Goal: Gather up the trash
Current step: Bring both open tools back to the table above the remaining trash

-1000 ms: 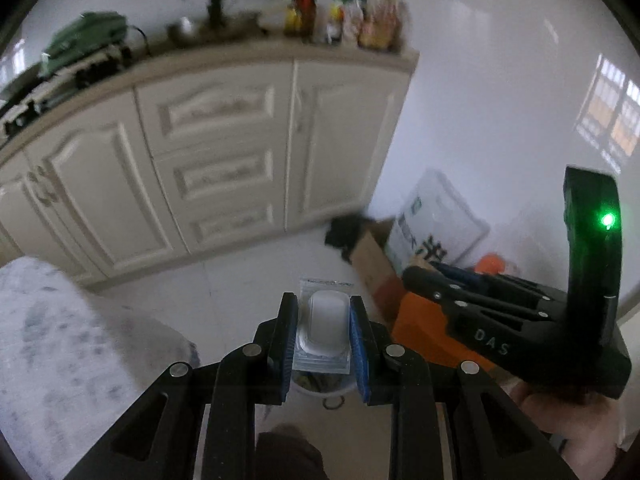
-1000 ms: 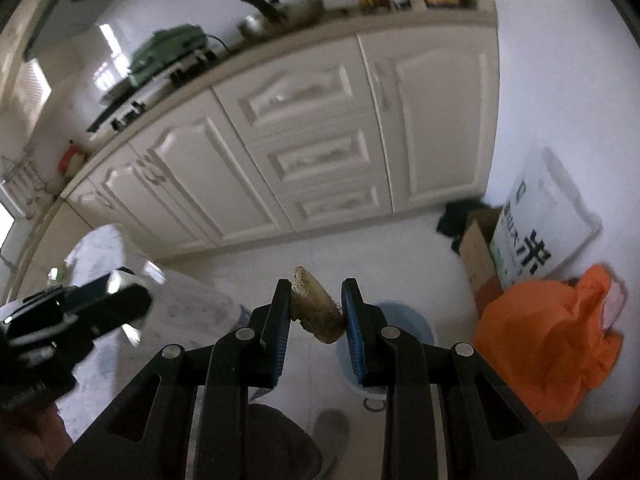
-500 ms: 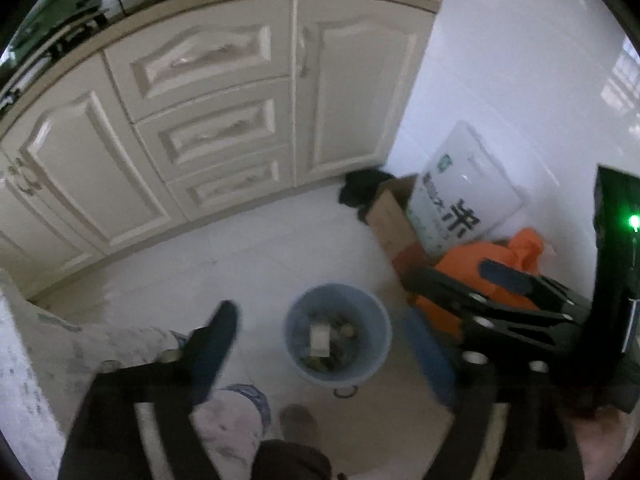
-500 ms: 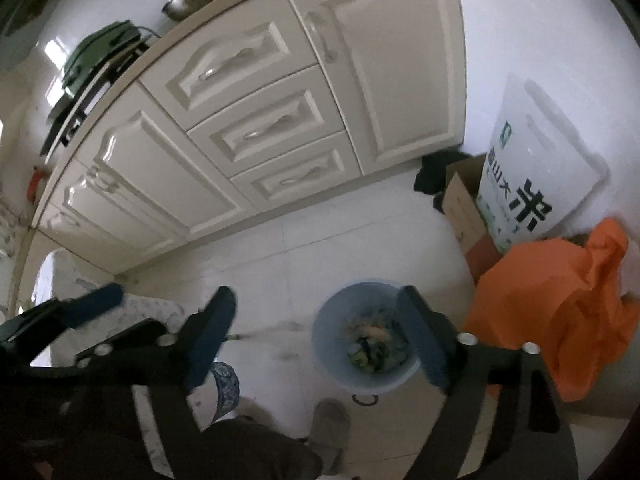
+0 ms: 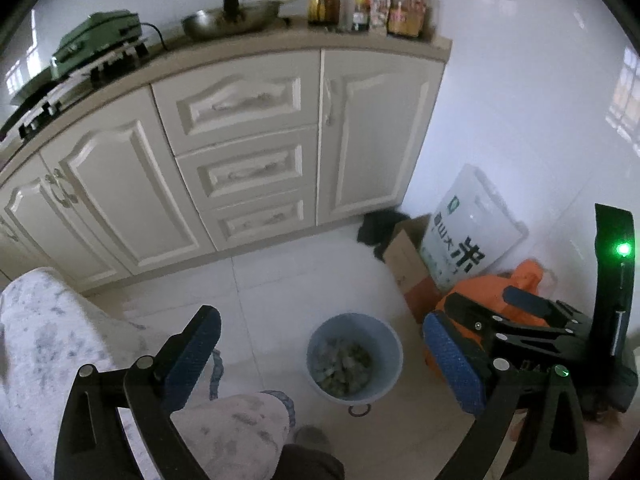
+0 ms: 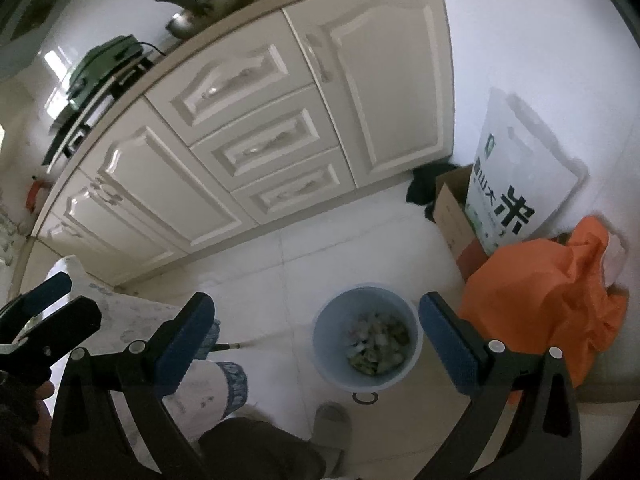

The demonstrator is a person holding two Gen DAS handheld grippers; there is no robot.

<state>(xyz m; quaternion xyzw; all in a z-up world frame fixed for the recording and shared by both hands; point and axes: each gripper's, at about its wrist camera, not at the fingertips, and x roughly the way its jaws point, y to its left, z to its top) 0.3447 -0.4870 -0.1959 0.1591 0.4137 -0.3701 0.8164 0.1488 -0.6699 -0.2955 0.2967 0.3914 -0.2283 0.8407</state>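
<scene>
A: Cream cabinets (image 5: 248, 160) along the back, surface (image 5: 280, 46) above carrying a wok (image 5: 232, 20) and bottles (image 5: 384, 4)

B: White floor (image 5: 280, 280) below; by the wall a white printed sack (image 6: 516, 176), a cardboard box (image 6: 452, 208), an orange bag (image 6: 552, 292)

A: Pale blue bin (image 6: 368, 336) standing on the floor just left of the orange bag, trash (image 6: 378, 342) lying inside at the bottom

B: Left gripper (image 5: 320, 360) spread wide, jaws just opened, nothing between the pads, bin seen in the gap

A: Right gripper (image 6: 316, 344) likewise spread after just opening, empty, poised over the bin

B: Patterned trouser leg (image 5: 236, 432) and a grey slipper (image 6: 330, 424) at the lower edge
</scene>
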